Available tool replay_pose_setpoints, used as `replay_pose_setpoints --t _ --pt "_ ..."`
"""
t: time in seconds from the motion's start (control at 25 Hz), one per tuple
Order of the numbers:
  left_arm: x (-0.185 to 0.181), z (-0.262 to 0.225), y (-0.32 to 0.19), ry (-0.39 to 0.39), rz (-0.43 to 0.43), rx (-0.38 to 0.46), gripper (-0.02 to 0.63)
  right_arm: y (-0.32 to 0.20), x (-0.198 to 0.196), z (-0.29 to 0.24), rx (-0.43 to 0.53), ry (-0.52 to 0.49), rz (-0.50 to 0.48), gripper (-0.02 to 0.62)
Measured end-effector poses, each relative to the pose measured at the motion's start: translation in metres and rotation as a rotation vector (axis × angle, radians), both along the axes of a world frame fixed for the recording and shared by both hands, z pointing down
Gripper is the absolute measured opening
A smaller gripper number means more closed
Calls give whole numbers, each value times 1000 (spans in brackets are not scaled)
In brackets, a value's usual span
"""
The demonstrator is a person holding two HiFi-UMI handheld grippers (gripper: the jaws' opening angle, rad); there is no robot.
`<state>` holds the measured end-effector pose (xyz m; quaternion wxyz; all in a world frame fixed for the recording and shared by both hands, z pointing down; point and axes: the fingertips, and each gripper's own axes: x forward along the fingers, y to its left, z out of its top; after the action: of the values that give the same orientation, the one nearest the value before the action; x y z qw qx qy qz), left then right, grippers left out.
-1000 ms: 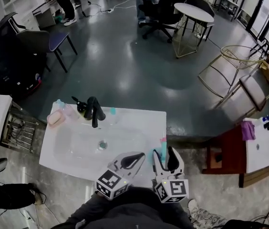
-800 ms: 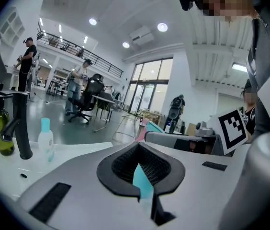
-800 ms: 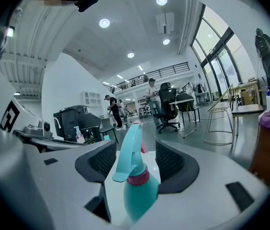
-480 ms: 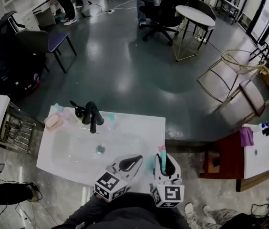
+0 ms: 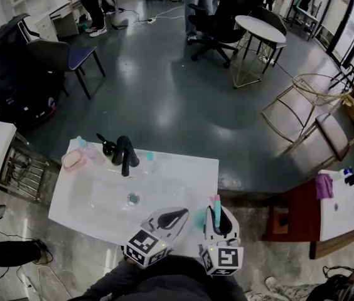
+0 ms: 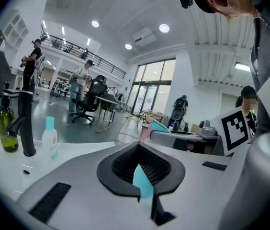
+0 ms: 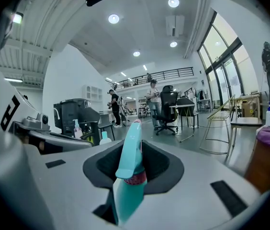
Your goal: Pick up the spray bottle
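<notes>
At the near right corner of the counter (image 5: 186, 168), we have the grasp made: the right gripper (image 5: 218, 212) has just been closing its jaws, and they now press on the spray bottle (image 7: 130, 169) from both sides. The bottle stands upright between them, its teal body in the pads and its head rising above the jaws. Whether its base has left the counter we cannot tell, since the gripper hides it from above. We judge the lift itself to be what is left, a straight raise clear of the counter edge.

Our right gripper points away from us, close to level and dipped a little, with its marker cube nearest our body. The left gripper (image 5: 176, 215) sits just beside it to the left, over the counter's near edge, angled toward the right one and apart from the bottle. Its jaws are together at the tips and hold nothing we can name. It plays no part in the grip. The faucet (image 5: 125, 152) and the small bottles at the far side stand well apart from both grippers.
</notes>
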<state>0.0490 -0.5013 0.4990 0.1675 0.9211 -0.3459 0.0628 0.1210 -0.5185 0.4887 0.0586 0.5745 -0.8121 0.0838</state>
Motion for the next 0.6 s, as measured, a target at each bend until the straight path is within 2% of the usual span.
replay_pose_setpoints --t 0.28,0.44,0.6 --pt "-16 -3 7 -7 -25 5 5 4 -16 -12 23 -10 -38 94" --pt "-33 -4 10 -2 -73 12 5 7 -38 -17 43 -19 -100 94" --pt "-65 -6 15 0 -148 18 5 9 -78 -21 44 -36 -196 94"
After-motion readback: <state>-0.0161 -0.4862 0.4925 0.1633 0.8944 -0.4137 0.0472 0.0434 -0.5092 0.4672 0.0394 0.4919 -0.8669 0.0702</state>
